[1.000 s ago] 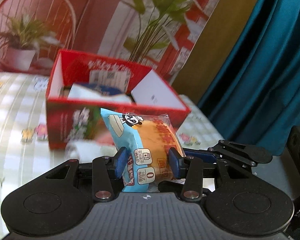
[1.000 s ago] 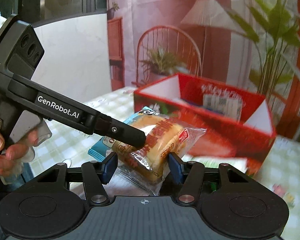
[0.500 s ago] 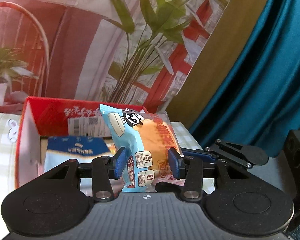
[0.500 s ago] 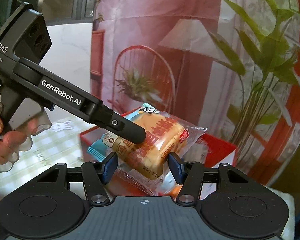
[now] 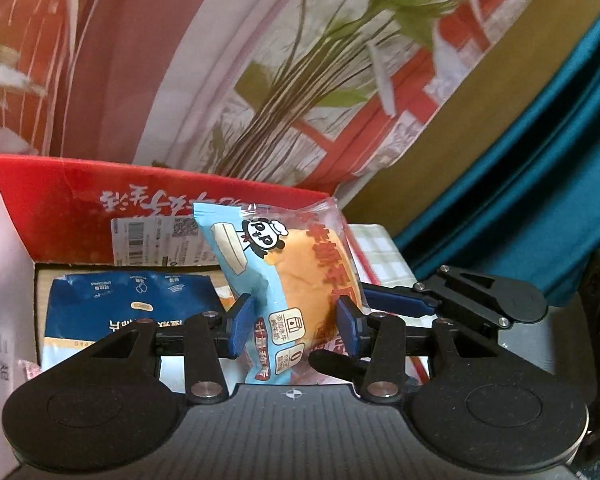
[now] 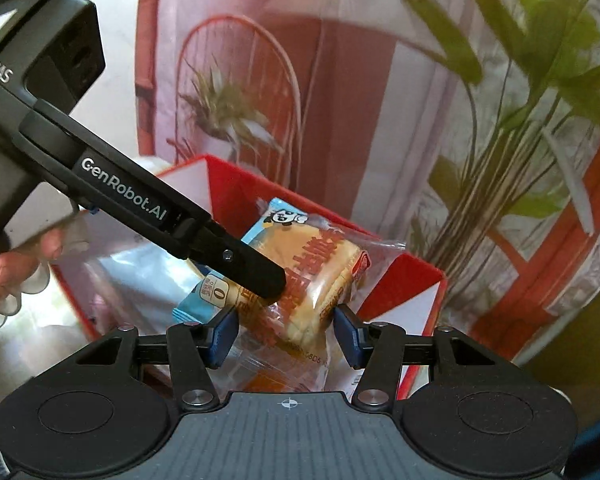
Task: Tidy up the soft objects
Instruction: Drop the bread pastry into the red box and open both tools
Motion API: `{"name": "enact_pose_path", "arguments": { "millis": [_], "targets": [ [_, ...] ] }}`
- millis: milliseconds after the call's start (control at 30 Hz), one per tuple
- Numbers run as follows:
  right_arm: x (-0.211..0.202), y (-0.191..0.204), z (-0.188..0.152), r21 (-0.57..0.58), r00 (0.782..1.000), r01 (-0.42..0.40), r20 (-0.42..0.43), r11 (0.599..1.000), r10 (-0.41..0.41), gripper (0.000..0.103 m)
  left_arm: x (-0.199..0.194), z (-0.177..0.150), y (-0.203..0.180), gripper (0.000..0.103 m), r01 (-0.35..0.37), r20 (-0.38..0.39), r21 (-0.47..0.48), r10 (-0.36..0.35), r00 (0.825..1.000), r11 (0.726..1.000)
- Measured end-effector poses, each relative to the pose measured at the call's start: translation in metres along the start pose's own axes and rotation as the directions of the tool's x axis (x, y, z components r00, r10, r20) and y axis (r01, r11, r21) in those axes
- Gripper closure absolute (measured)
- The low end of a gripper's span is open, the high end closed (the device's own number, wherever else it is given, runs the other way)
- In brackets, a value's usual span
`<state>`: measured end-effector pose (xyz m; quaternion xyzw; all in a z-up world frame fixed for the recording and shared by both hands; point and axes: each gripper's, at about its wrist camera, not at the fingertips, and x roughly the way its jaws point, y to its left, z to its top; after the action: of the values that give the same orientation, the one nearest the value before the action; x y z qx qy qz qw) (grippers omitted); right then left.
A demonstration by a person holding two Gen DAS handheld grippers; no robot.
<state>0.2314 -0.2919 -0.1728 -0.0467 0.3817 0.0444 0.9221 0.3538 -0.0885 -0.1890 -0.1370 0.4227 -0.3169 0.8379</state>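
Observation:
A wrapped bread bun [image 5: 296, 276] in a blue and clear packet with a panda print is held by both grippers at once. My left gripper [image 5: 296, 326] is shut on its lower end. My right gripper [image 6: 286, 338] is shut on its other end, where the bun [image 6: 312, 264] shows behind the left gripper's finger [image 6: 256, 270]. The bun hangs over the open red cardboard box [image 5: 76, 204], which also shows in the right wrist view [image 6: 404, 280]. A dark blue packet [image 5: 128, 300] lies inside the box.
A backdrop printed with plants and a chair [image 5: 260, 60] stands behind the box. A teal curtain [image 5: 540, 160] hangs at the right. Checked tablecloth [image 5: 384, 248] shows beside the box. The person's hand [image 6: 16, 264] holds the left gripper's handle.
Both grippers have carried the bun forward from in front of the box to above its opening. The box interior and the blue packet now sit close under the bun.

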Motion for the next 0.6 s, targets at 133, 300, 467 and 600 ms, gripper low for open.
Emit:
{"name": "enact_pose_path", "arguments": {
  "millis": [133,300,467,600],
  "targets": [
    [0.021,-0.006,0.0,0.012,0.999,0.0,-0.052,1.0,0.0,0.055,0.017,0.0,0.012,0.056,-0.013,-0.026,-0.02,0.013,1.0,1.0],
    [0.037,-0.009,-0.001,0.016,0.995,0.012,-0.103,1.0,-0.01,0.055,0.028,0.001,0.018,0.056,-0.026,-0.05,-0.032,0.024,0.998,0.999],
    [0.045,-0.008,-0.005,0.029,0.99,0.049,-0.135,0.998,-0.045,0.055,0.026,0.002,0.017,0.045,-0.056,-0.038,-0.025,0.055,0.998,0.998],
    [0.04,-0.004,-0.007,0.024,0.989,0.082,-0.128,0.996,-0.078,0.053,0.015,0.003,0.009,0.044,-0.113,-0.001,0.022,0.113,0.994,0.993]
  ]
}}
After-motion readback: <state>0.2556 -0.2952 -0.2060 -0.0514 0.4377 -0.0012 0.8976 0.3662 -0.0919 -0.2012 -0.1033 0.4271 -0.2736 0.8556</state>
